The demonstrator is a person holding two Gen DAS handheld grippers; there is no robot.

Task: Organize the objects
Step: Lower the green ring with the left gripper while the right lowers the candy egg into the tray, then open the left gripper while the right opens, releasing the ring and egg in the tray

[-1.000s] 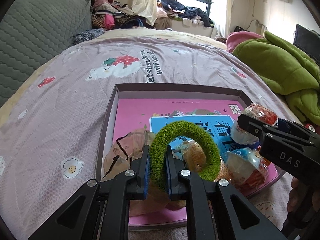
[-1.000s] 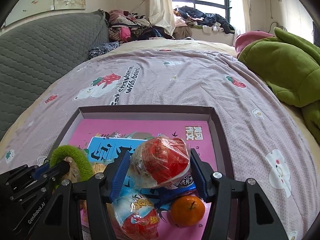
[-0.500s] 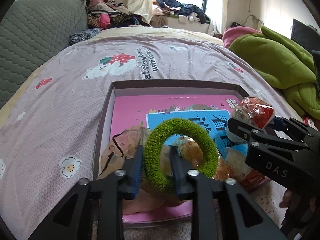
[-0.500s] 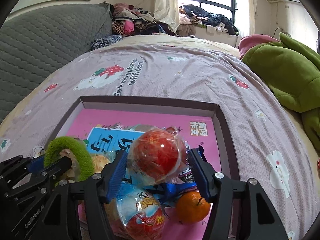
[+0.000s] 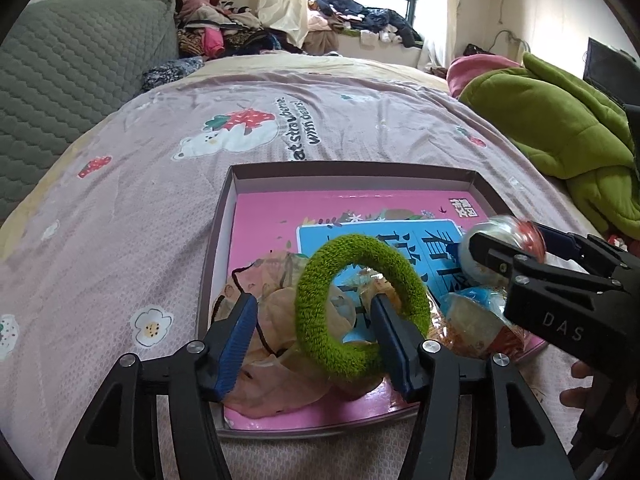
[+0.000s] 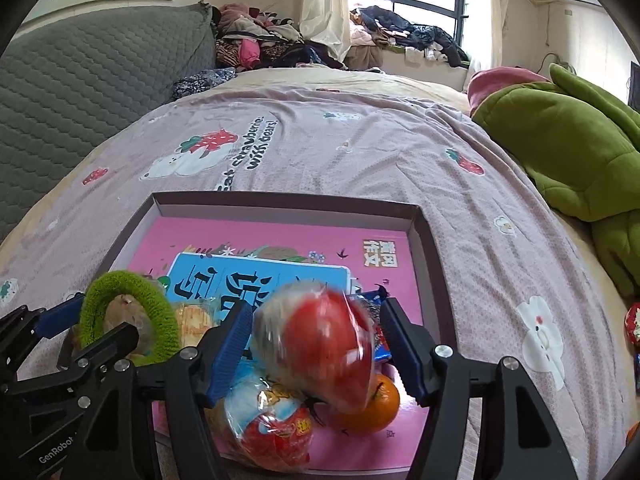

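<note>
1. The left gripper (image 5: 312, 332) had just been opening; its blue-padded jaws stood wide apart. The green fuzzy ring (image 5: 360, 308) stood on edge between them, clear of the left pad and resting against the right finger.
2. The right gripper (image 6: 316, 344) had just been opening slightly. The wrapped red apple (image 6: 320, 340) sat blurred between its jaws, with a gap to the right pad; contact at the left pad could not be judged.
3. Under the ring lay a crumpled tan wrapper (image 5: 272, 320), at 7 o'clock inside the shallow box (image 5: 360, 170).
4. At 6 o'clock from the apple lay a bagged red-and-blue snack (image 6: 272, 428); at 5 o'clock, touching it, an orange mandarin (image 6: 380, 408).
5. All items rested on a pink book (image 5: 320, 216) with a blue title panel, lining the box floor.
6. The box sat on a pink bedsheet (image 6: 360, 152) printed with strawberries and bears.
7. At 2 o'clock from the box lay a green quilt (image 6: 560, 144); at 10 o'clock, a grey quilted headboard (image 6: 92, 68).
</note>
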